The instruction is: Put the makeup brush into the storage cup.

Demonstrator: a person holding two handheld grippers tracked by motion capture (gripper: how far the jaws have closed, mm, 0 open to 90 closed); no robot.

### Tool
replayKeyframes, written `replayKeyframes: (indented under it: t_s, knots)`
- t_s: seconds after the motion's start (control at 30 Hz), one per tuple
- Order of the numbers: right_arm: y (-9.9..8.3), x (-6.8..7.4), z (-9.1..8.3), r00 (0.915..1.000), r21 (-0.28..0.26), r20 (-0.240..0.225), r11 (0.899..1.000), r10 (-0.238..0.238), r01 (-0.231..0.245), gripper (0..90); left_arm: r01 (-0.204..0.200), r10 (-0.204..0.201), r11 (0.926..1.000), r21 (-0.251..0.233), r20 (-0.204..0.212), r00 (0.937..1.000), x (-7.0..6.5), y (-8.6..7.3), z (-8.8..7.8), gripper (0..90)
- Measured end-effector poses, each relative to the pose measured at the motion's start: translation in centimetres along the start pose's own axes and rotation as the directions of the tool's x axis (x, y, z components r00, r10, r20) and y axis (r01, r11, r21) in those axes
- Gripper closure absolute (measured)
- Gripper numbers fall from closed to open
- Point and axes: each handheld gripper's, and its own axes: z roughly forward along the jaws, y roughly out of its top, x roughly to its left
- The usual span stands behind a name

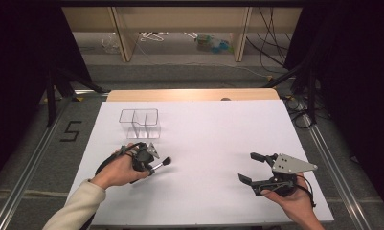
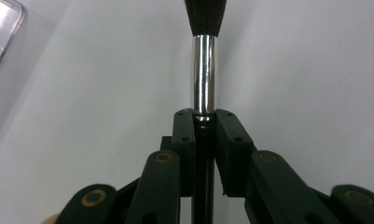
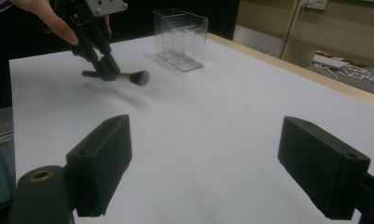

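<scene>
A makeup brush (image 1: pixel 163 163) with a black handle, silver ferrule (image 2: pixel 204 74) and dark bristles is clamped in my left gripper (image 1: pixel 151 167) at the table's left. The jaws press on the handle just behind the ferrule, and my left gripper (image 2: pixel 204 122) is shut on it. In the right gripper view the brush (image 3: pixel 137 77) lies level, slightly above the white sheet, with its shadow below. My right gripper (image 1: pixel 247 166) rests at the right in a hand, its jaws wide apart. Nothing sits between the jaws of my right gripper (image 3: pixel 222 163).
A clear plastic organizer box (image 1: pixel 139 122) with dividers stands behind the left gripper, and it is also seen as the clear box (image 3: pixel 181 39) and its corner (image 2: pixel 0 28). The white table sheet (image 1: pixel 208 139) stretches between both hands. Shelving and cables lie beyond the far edge.
</scene>
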Motion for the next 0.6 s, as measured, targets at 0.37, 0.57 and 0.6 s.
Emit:
replayKeyframes:
  t_s: [0.37,0.57,0.6]
  knots:
    - [0.0,-0.1,-0.1,1.0,0.006,-0.005,1.0,-0.001,0.001,18.2,0.047,-0.051,0.9901,-0.132,-0.024,0.9984,0.0,-0.5,-1.0,78.5]
    - [0.0,0.0,-0.1,1.0,0.009,-0.006,1.0,-0.001,0.001,18.3,0.068,-0.079,0.9776,-0.199,-0.051,0.9955,0.0,-0.7,-1.4,78.5]
    - [0.0,0.0,-0.1,1.0,0.009,-0.005,1.0,-0.001,0.001,18.3,0.077,-0.092,0.9726,-0.219,-0.061,0.9938,0.0,-0.8,-1.4,78.6]
